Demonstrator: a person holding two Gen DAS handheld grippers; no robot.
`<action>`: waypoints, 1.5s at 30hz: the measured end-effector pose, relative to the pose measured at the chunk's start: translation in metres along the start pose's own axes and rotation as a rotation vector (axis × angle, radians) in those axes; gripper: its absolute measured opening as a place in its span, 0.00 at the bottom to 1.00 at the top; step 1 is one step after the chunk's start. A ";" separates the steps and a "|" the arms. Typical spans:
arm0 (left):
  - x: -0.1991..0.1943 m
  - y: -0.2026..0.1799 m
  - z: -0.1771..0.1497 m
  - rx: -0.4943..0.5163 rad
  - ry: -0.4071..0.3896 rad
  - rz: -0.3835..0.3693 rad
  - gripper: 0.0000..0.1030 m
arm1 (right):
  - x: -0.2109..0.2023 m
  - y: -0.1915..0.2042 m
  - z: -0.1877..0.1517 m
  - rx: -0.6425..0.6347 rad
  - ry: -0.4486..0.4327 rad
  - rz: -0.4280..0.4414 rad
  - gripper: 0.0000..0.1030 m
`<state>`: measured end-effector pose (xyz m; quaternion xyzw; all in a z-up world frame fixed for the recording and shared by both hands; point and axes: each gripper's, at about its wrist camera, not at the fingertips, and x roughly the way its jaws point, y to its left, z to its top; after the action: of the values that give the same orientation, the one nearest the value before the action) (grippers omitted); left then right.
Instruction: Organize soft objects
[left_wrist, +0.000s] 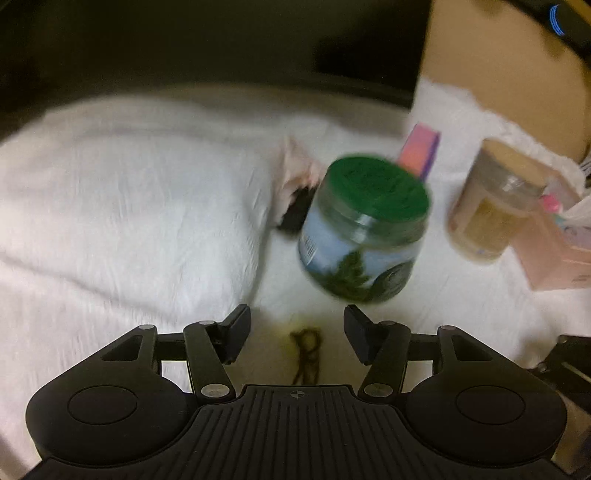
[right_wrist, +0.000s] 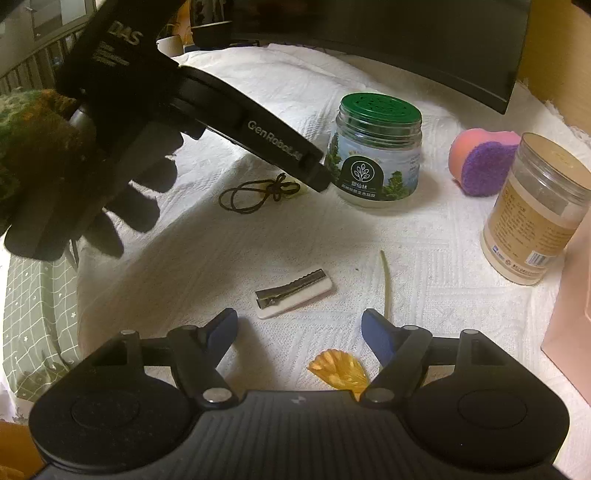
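A dark looped cord (left_wrist: 306, 350) lies on the white cloth (left_wrist: 129, 184) between and just behind my open, empty left gripper's (left_wrist: 295, 332) fingertips; the right wrist view shows the cord (right_wrist: 258, 194) beside that gripper's tip (right_wrist: 317, 177). A pink and purple sponge (right_wrist: 484, 162) lies at the back right, also in the blurred left view (left_wrist: 419, 151). My right gripper (right_wrist: 299, 332) is open and empty, low over the cloth (right_wrist: 221, 240), just short of a hair clip on a white card (right_wrist: 293, 293).
A green-lidded jar (right_wrist: 378, 147) stands mid-table, also in the left view (left_wrist: 365, 225). A tan clear-lidded jar (right_wrist: 535, 210) and a pink box (right_wrist: 572, 306) stand at right. A yellow shell-shaped piece (right_wrist: 340, 373) and a thin green stick (right_wrist: 386, 284) lie near the right gripper. A dark monitor (right_wrist: 406, 44) stands behind.
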<state>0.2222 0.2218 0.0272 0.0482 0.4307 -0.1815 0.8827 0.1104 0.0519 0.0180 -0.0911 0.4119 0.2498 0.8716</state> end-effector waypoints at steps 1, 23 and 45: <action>0.002 0.000 -0.001 0.003 0.007 -0.001 0.59 | 0.001 0.000 0.000 -0.003 0.000 0.000 0.73; -0.050 -0.020 -0.026 0.035 0.005 -0.125 0.32 | -0.043 0.012 0.018 -0.072 -0.076 0.011 0.49; -0.074 -0.040 -0.023 -0.048 -0.053 -0.165 0.15 | -0.159 -0.092 -0.083 0.271 -0.084 -0.379 0.49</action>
<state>0.1488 0.2109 0.0734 -0.0132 0.4137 -0.2444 0.8769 0.0168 -0.1145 0.0818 -0.0385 0.3807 0.0275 0.9235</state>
